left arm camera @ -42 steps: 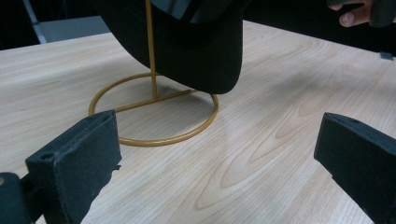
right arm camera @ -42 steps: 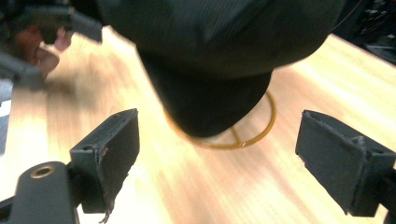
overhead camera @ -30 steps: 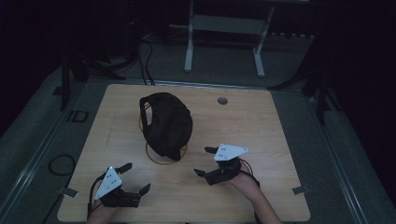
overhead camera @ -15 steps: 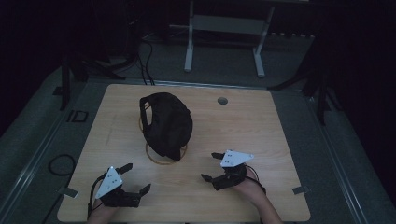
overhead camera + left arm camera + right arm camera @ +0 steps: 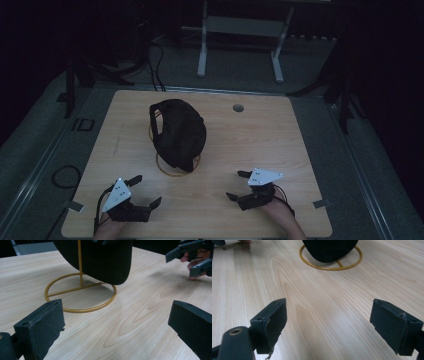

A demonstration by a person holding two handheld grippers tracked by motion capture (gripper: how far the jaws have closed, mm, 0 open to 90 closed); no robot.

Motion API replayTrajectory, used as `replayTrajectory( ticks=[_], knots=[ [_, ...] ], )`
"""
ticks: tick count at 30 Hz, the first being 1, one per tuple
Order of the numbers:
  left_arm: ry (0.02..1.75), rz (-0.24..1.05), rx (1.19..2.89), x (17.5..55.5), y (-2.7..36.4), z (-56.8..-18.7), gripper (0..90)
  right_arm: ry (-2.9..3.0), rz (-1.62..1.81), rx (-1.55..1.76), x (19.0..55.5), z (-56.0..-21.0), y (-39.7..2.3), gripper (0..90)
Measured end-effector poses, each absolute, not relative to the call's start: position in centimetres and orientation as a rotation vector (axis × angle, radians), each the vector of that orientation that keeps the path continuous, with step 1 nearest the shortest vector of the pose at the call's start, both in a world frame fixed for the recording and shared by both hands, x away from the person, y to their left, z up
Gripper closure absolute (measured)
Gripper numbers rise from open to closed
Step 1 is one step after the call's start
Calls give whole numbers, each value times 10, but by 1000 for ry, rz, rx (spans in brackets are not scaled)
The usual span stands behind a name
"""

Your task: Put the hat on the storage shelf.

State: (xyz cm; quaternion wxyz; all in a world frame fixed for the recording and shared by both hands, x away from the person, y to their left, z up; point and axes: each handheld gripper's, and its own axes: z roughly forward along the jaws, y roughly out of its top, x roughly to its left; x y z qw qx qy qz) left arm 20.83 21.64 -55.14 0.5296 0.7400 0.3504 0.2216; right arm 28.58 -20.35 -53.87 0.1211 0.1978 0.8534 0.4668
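black cap [image 5: 178, 132] hangs on gold wire stand [image 5: 176, 169], ahead of and between both sets of fingers | left gripper [image 5: 141, 191] and right gripper [image 5: 239, 185] wide open, empty | cap likely soft, light; stiffer brim edge suits gripping

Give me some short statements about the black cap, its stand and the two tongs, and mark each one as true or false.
1. The black cap hangs on a gold wire stand with a round base. True.
2. The left tongs are shut on the stand's ring. False: their jaws stand wide apart, near the table's front edge, and hold nothing.
3. The right tongs are open and empty. True.
4. The cap lies flat on the table. False: the stand's upright rod holds it above the wood.
5. Both tongs touch the cap. False: both are apart from it, closer to the person.
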Motion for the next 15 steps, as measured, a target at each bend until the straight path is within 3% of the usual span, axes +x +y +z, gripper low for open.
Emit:
replayTrajectory(
  ticks=[15],
  knots=[
    [841, 525, 1759, 208, 217, -551, 9, 2448, 1349, 680, 278, -542, -243, 140]
  ],
)
